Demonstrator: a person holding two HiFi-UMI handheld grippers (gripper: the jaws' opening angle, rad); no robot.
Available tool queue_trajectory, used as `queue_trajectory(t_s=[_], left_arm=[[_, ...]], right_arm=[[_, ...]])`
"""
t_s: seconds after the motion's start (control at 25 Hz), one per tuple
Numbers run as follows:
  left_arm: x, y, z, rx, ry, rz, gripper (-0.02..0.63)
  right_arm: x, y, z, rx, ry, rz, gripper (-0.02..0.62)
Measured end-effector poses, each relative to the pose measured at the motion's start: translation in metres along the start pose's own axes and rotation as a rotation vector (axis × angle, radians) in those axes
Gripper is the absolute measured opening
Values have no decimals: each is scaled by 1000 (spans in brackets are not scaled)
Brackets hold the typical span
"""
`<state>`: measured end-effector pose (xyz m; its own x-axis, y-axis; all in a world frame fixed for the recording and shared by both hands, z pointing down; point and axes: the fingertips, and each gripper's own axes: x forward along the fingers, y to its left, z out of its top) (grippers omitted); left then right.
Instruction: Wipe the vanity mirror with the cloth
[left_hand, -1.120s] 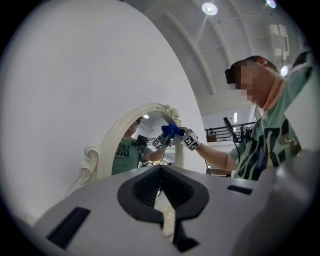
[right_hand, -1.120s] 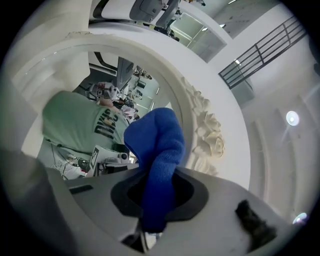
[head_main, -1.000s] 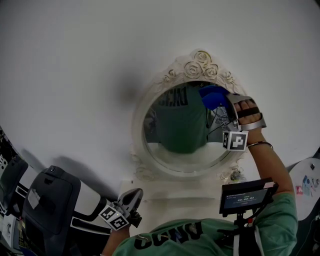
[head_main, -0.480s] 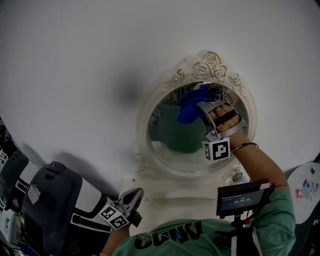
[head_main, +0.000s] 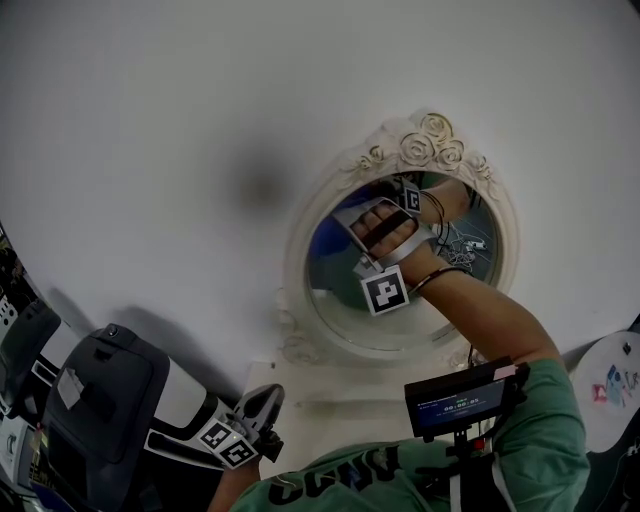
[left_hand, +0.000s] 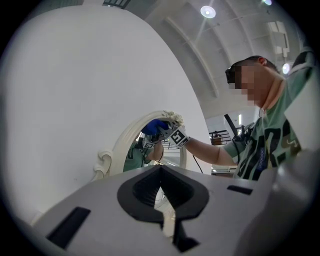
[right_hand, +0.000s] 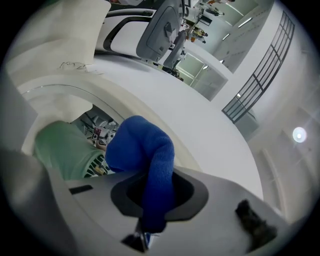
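Note:
An oval vanity mirror (head_main: 440, 315) in a white rose-carved frame (head_main: 432, 140) stands against a white wall. My right gripper (head_main: 352, 218) is over the upper left of the glass, shut on a blue cloth (head_main: 324, 245) that presses against the mirror. In the right gripper view the blue cloth (right_hand: 142, 150) bulges out of the shut right gripper (right_hand: 150, 200), against the glass (right_hand: 65, 150). My left gripper (head_main: 262, 402) hangs low by the white stand, shut and empty. The left gripper (left_hand: 161, 172) looks up at the frame (left_hand: 117, 150) and cloth (left_hand: 152, 126).
A white shelf (head_main: 330, 385) carries the mirror. A grey and black padded chair (head_main: 100, 410) stands at the lower left. A small screen (head_main: 455, 400) sits on a chest mount. A white round object (head_main: 610, 370) lies at the right edge.
The right gripper swept the blue cloth from the mirror's upper right across the glass to its upper left. The left gripper stayed low.

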<state>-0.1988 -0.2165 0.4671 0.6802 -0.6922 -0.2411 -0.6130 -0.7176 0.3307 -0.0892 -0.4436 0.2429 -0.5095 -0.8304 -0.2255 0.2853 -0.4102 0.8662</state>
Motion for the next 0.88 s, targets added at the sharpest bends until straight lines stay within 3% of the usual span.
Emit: queue_trajectory(t_s=[0.28, 0.52, 0.88], left_arm=[[13, -6, 1, 2, -1, -40, 0], [24, -13, -3, 1, 21, -66, 0], [35, -22, -5, -4, 33, -99, 0]], right_arm=[[-15, 10, -28, 7, 41, 41, 48], [-70, 24, -109, -18, 170, 20, 48], [-149, 60, -218, -56, 415, 118, 48]])
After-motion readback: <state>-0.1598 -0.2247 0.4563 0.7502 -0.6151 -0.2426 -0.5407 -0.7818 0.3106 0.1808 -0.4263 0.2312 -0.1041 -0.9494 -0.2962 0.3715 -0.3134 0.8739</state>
